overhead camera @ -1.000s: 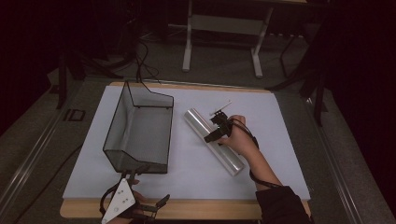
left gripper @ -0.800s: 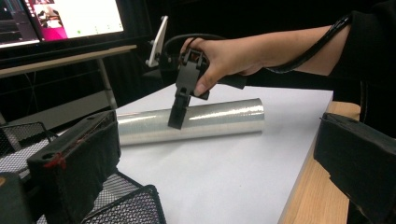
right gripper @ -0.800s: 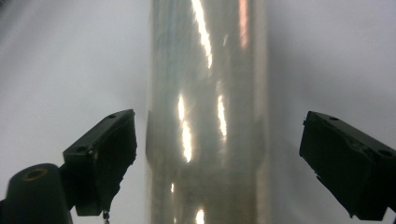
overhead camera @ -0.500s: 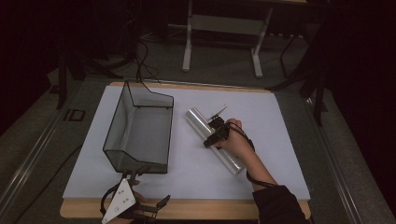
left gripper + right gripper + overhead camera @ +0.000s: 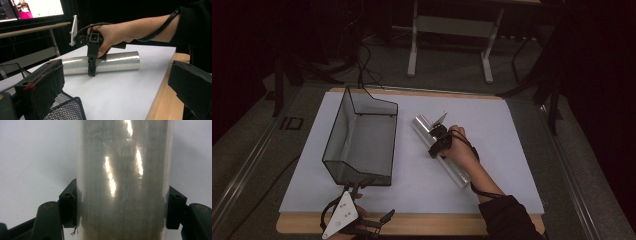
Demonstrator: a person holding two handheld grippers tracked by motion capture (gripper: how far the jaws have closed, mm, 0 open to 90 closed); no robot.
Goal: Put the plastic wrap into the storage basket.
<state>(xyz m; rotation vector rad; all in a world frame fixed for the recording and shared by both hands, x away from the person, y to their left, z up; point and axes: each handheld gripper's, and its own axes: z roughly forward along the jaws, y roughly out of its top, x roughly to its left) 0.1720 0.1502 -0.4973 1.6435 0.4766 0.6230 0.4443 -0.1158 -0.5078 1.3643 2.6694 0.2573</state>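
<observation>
A long shiny clear-film roll (image 5: 424,126) lies slantwise on the white sheet, right of centre. My right gripper (image 5: 438,145) comes down onto its middle from above. Its jaws have just been closing with the roll (image 5: 125,170) between them, and both pads (image 5: 71,206) now press on its sides. From the left gripper view, the right gripper (image 5: 91,71) stands upright over the roll (image 5: 120,61), with a hand on top. My left gripper (image 5: 379,225) rests at the table's front edge, jaws wide apart (image 5: 117,95) with nothing between them.
A black wire-mesh basket (image 5: 339,135) stands left of the roll, its near corner (image 5: 67,110) close to my left gripper. The white sheet (image 5: 512,165) covers the wooden table. Behind are a desk frame (image 5: 452,25), floor cables and a monitor (image 5: 37,8).
My right gripper has sunk a little onto the roll and its jaws have closed on it. The left gripper has stayed where it was.
</observation>
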